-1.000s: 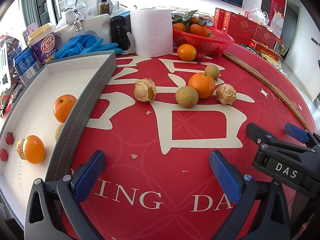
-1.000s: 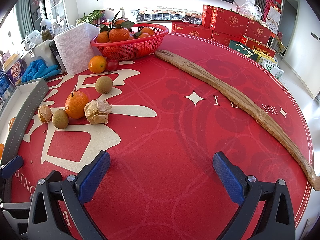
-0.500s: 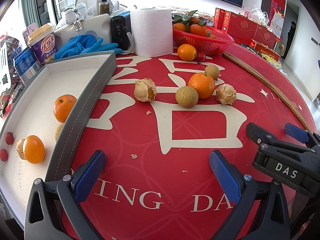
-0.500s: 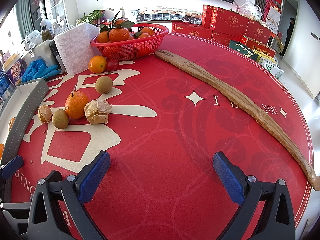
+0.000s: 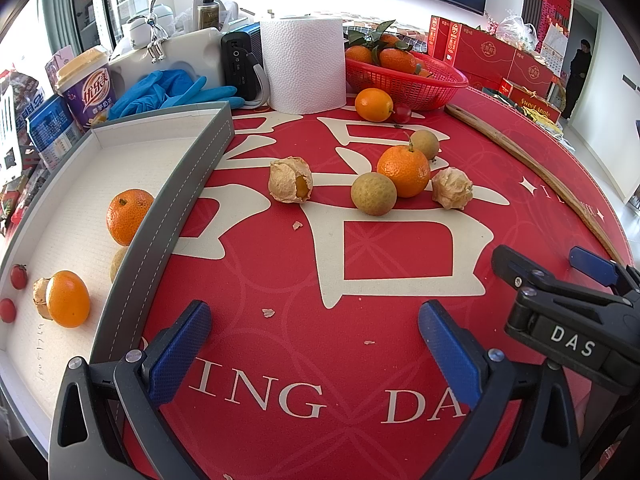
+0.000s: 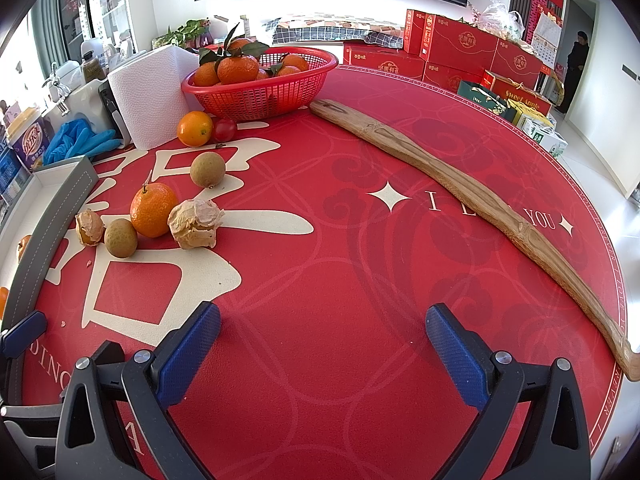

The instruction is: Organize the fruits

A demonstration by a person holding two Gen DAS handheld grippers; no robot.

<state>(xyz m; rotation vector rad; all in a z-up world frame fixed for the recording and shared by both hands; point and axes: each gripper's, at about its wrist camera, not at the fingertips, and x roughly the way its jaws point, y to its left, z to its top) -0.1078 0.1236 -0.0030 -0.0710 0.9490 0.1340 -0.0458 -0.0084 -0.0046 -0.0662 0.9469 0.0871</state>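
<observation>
Partly done: some fruit already in the grey-walled white tray [image 5: 168,204] at left, loose round fruits [image 5: 403,171] left mid-cloth. Left gripper [image 5: 316,344] and right gripper [image 6: 322,340] both spread wide, empty. Readable: "DAS" on gripper, "I", "YOU" on red cloth [image 6: 360,280].

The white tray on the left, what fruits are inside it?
In the tray: a mandarin, a smooth orange fruit with a husk behind it, and two red cherry tomatoes. A pale round fruit is half hidden by the grey wall.
</observation>
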